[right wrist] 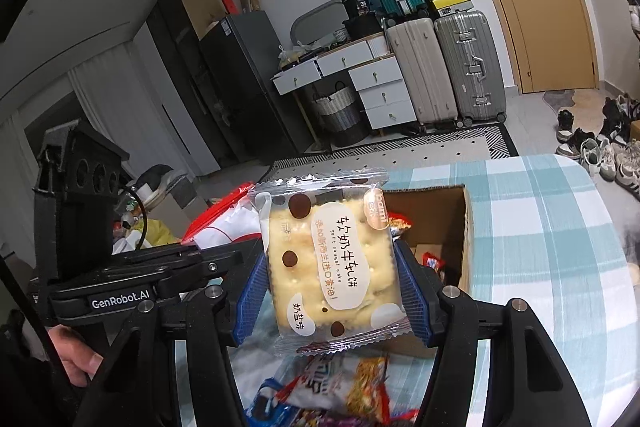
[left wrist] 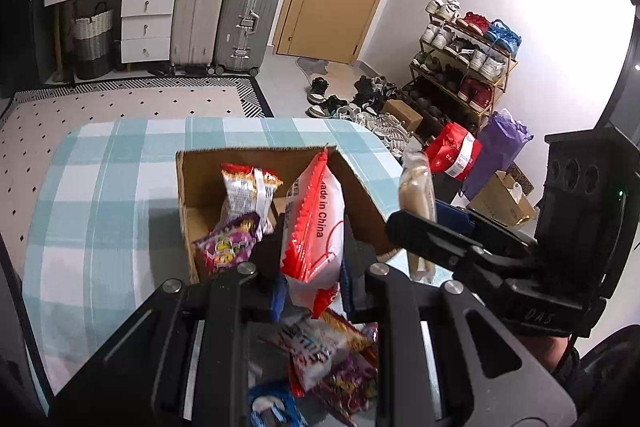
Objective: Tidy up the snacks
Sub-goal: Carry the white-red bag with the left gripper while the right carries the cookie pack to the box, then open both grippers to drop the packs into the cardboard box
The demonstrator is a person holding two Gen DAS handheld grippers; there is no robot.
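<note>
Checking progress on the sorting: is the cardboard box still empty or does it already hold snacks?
Not empty. The open cardboard box already holds a red-and-silver packet and a purple packet; its floor partly shows, so it is far from full.

Both tools are matte black plastic frames of angled struts with long cut-out slots and round silver screw heads at the joints. The right tool [right wrist: 330, 267] carries ribbed blue pads [right wrist: 412, 291] on its fingers. The left tool [left wrist: 310, 259] bears white "GenRobot.AI" lettering on its side, a boxy black housing with three round holes, and a thin black cable.
</note>
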